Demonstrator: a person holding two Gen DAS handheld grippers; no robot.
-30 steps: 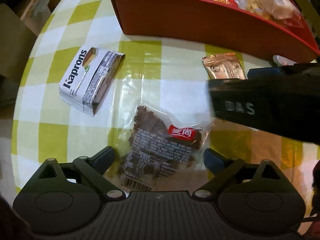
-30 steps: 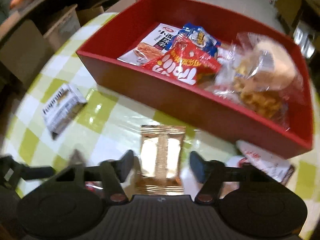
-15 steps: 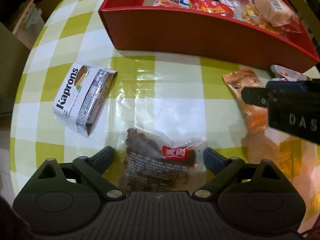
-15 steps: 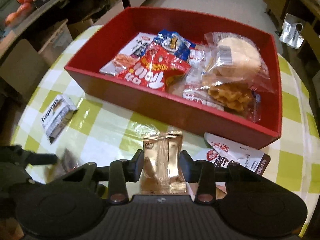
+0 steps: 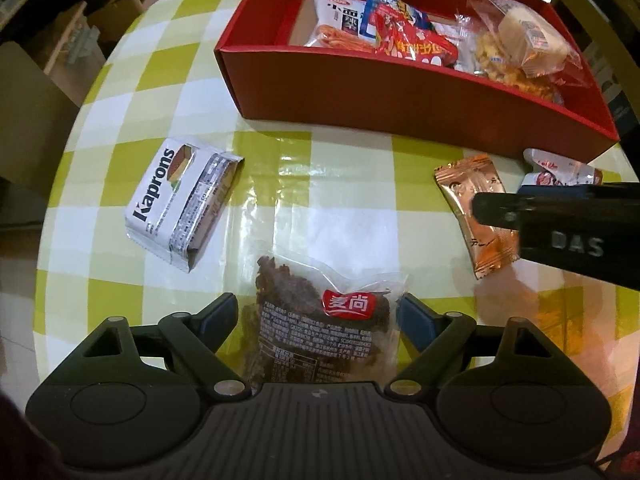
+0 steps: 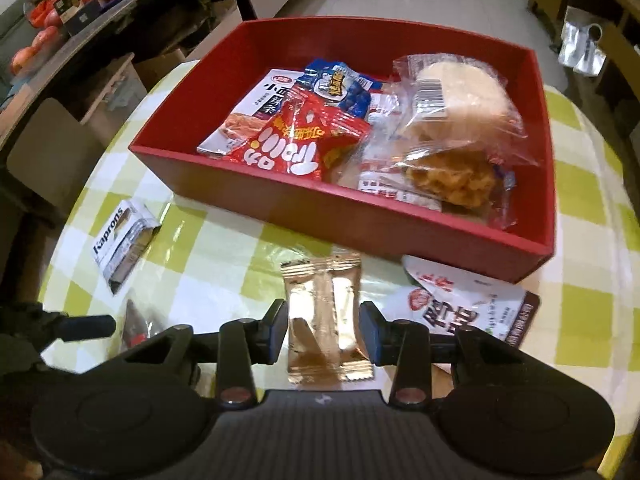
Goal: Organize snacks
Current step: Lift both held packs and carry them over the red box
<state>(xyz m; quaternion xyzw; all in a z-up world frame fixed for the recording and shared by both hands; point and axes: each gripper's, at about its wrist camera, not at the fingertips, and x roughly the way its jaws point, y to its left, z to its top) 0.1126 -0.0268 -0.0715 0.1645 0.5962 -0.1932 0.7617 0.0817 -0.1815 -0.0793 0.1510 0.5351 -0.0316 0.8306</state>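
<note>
Snacks: several lying in red box at 12 o'clock | right gripper clamping gold packet | left gripper closing around dark clear-bag snack, contact unclear | table: Kaprons pack lying at 10 o'clock.

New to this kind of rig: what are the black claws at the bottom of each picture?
A person holds a two-finger gripper in each hand; a camera on each looks along its fingers, giving one picture per hand. On the checked table sit a red box of snacks, a Kaprons pack and a white-and-red pouch. The right gripper is shut on a gold packet. The left gripper has just been closing its jaws around a clear bag of dark snacks, not yet pinching it.
</note>
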